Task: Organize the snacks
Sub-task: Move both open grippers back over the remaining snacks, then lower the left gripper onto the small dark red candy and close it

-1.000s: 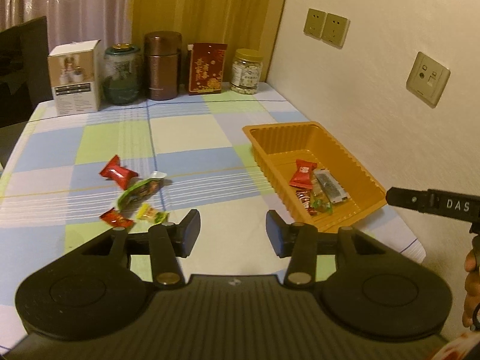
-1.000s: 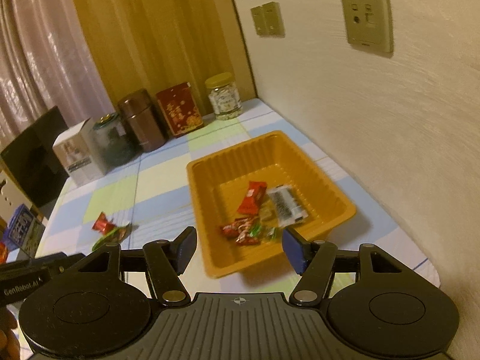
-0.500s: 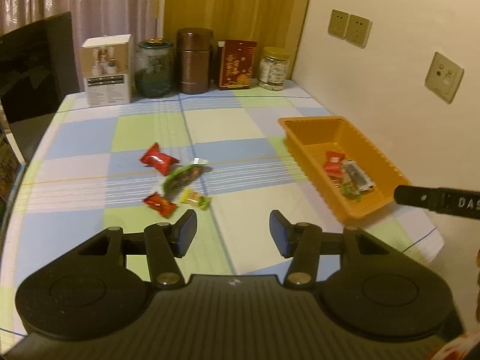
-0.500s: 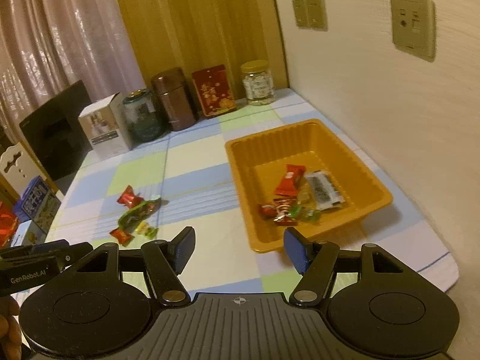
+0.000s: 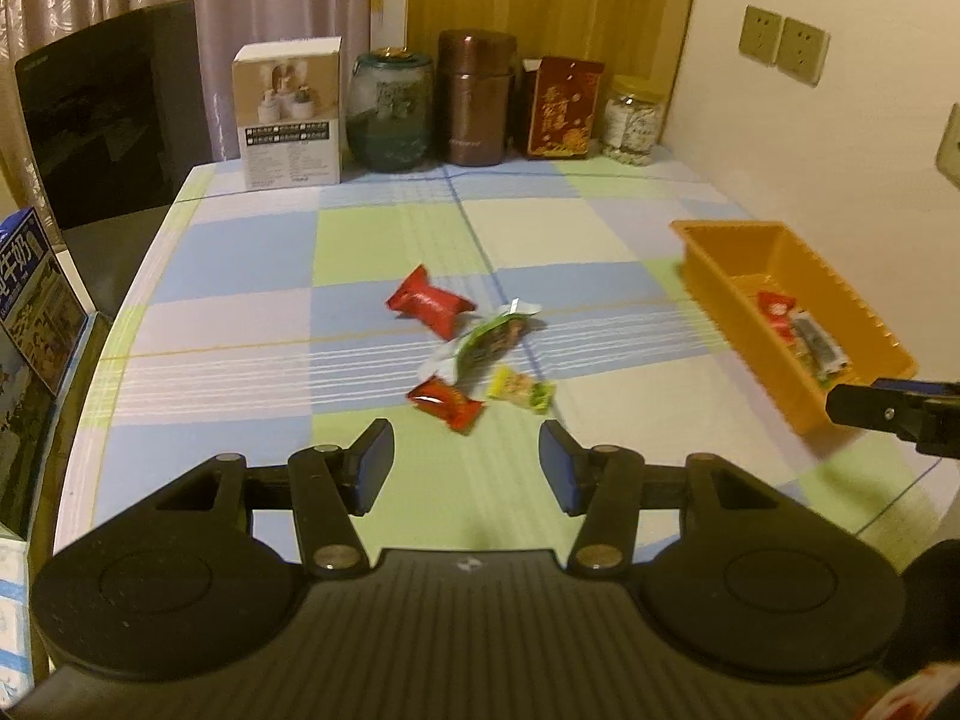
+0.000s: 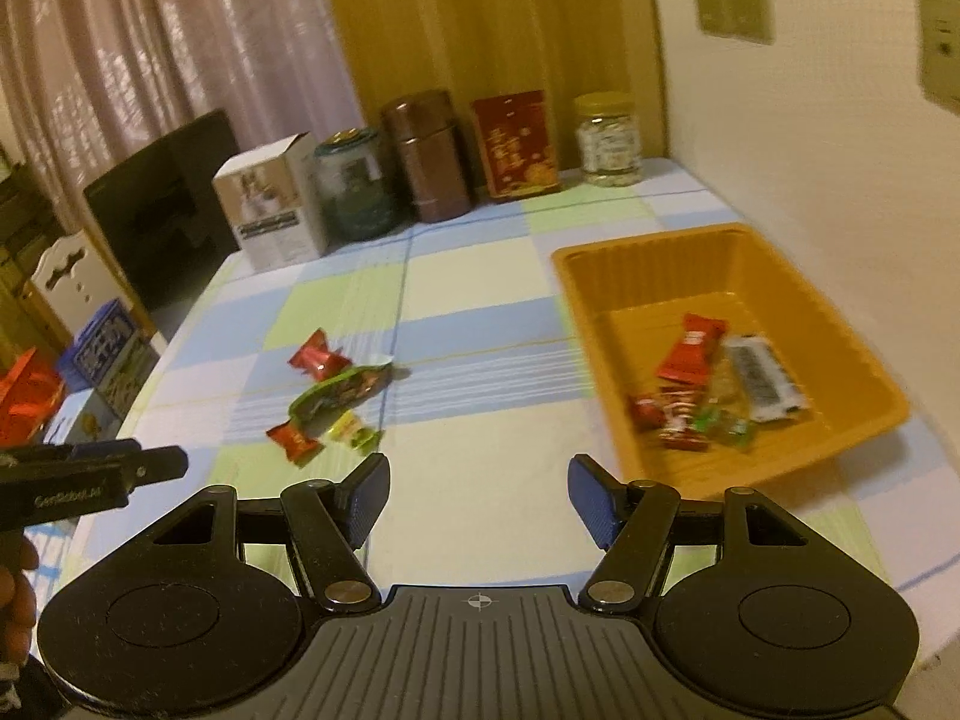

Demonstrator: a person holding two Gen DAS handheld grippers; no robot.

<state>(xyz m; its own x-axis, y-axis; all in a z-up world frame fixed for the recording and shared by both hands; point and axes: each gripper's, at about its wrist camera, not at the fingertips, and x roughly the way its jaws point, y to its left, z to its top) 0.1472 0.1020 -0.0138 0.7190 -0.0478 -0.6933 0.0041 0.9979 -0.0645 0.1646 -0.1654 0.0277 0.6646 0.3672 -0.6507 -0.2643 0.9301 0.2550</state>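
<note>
Lying loose, 4 snacks [image 5: 474, 348], 1 tray [image 5: 708, 276]

Four wrapped snacks [image 5: 474, 348] loose on the checked cloth — more lying in the orange tray [image 6: 678, 282] alongside.

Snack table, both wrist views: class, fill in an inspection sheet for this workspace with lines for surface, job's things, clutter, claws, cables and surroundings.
Surface: checked tablecloth in blue, green and white.
Job's things: orange tray by the wall, several wrapped snacks inside; four loose on the cloth: large red candy, green packet, small red candy, yellow-green candy.
Clutter: white box, green glass jar, brown canister, red box, clear jar along the far edge.
Claws: left claw open, empty; right claw open, empty.
Cables: nothing seen.
Surroundings: curtain, wooden panel, wall sockets, dark chair.
</note>
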